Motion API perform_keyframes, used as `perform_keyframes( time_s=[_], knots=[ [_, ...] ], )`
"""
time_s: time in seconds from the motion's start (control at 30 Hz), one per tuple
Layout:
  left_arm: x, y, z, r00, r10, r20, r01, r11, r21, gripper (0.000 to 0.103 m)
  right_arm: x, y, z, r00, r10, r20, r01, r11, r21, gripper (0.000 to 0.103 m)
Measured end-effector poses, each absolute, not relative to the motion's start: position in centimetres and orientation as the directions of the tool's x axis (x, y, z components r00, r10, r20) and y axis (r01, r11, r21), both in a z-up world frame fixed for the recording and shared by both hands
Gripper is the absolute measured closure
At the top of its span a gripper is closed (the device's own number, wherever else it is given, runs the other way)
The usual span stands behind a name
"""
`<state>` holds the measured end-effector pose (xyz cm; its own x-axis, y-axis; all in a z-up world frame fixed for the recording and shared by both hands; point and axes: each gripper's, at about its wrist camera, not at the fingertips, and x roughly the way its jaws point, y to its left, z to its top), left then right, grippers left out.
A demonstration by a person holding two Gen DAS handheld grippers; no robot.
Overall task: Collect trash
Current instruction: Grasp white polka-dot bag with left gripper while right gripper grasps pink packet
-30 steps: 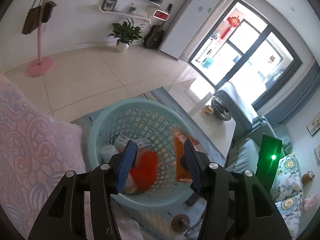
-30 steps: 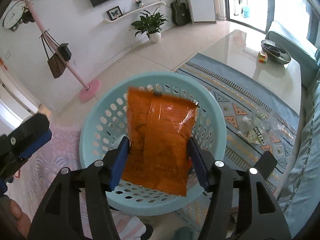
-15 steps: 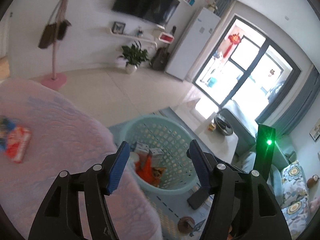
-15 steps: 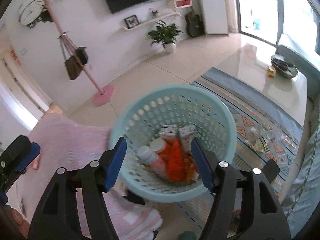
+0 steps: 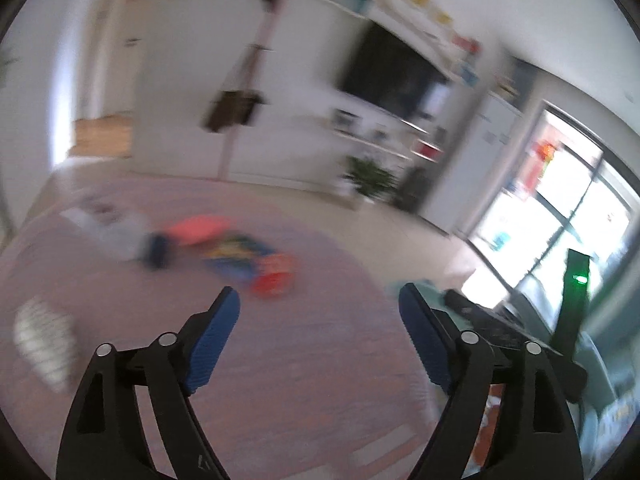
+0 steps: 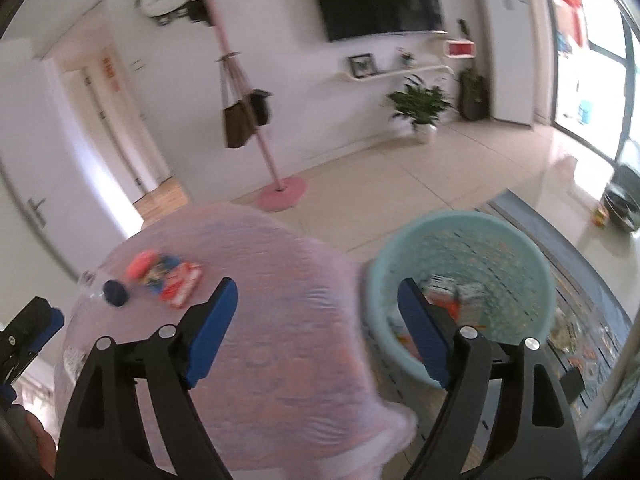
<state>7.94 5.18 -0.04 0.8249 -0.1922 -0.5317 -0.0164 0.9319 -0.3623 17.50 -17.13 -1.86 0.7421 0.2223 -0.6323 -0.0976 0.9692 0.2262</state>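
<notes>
My left gripper (image 5: 318,322) is open and empty above the pink round table (image 5: 300,360). Its view is blurred. Snack packets (image 5: 248,252) and a clear bottle with a blue cap (image 5: 128,236) lie ahead of it. My right gripper (image 6: 316,316) is open and empty, over the table's right edge (image 6: 360,320). The teal laundry basket (image 6: 520,236) with trash in it stands on the floor to the right. The snack packets (image 6: 168,276) and the blue bottle cap (image 6: 115,293) lie at the table's far left. The left gripper's finger (image 6: 28,328) shows at the left edge.
A pink coat stand (image 6: 276,184) with bags stands beyond the table. A potted plant (image 6: 420,108) stands by the far wall. A patterned rug (image 6: 592,320) lies under the basket. A glass coffee table (image 6: 592,184) with a dark bowl stands at the right.
The orange packet left my right gripper and dropped into the basket. Both grippers have since swung left from the basket towards the pink table, where the packets have come into view.
</notes>
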Motion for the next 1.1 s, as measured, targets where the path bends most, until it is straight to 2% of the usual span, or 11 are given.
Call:
perform_keyframes(
  time_s=[0.2, 0.33, 0.47, 0.53, 0.67, 0.73, 0.8, 0.97, 1.1],
  knots=[
    [4.5, 12.9, -0.7, 0.810, 0.065, -0.583, -0.284, 0.913, -0.293, 0.022, 17.5, -10.7, -0.9, 0.738, 0.287, -0.611, -0.227, 0.958, 0.176, 0.025],
    [3.1, 16.9, -2.2, 0.765, 0.146, -0.627, -0.398, 0.873, -0.282, 0.021, 17.6, -6.3, -0.2, 0.738, 0.330, -0.589, -0.315, 0.940, 0.132, 0.025],
    [3.3, 20.7, -4.4, 0.714, 0.170, -0.679, -0.469, 0.836, -0.284, 0.021, 18.5, -2.3, 0.4, 0.693, 0.424, -0.584, -0.429, 0.893, 0.138, 0.025],
    [3.8, 21.9, -5.5, 0.694, 0.145, -0.706, -0.478, 0.825, -0.301, 0.021, 19.6, -0.5, 0.2, 0.659, 0.457, -0.598, -0.461, 0.873, 0.158, 0.026],
    [4.4, 22.8, -7.5, 0.668, 0.123, -0.734, -0.474, 0.830, -0.293, 0.021, 22.8, 3.3, -1.1, 0.586, 0.496, -0.640, -0.503, 0.842, 0.192, 0.041],
    [4.5, 22.4, -8.0, 0.663, 0.110, -0.740, -0.464, 0.837, -0.291, 0.021, 24.8, 5.0, -2.2, 0.544, 0.506, -0.669, -0.504, 0.835, 0.222, 0.043],
    [4.9, 22.4, -8.6, 0.664, 0.092, -0.742, -0.450, 0.842, -0.298, 0.022, 26.1, 6.4, -3.2, 0.527, 0.497, -0.689, -0.506, 0.835, 0.215, 0.043],
    [6.2, 21.0, -9.0, 0.644, 0.161, -0.748, -0.418, 0.893, -0.168, 0.026, 28.1, 9.7, -5.3, 0.525, 0.448, -0.723, -0.518, 0.843, 0.146, 0.043],
    [6.4, 19.9, -9.0, 0.640, 0.182, -0.747, -0.394, 0.912, -0.116, 0.036, 29.5, 11.0, -6.8, 0.531, 0.405, -0.744, -0.519, 0.850, 0.092, 0.043]
  ],
)
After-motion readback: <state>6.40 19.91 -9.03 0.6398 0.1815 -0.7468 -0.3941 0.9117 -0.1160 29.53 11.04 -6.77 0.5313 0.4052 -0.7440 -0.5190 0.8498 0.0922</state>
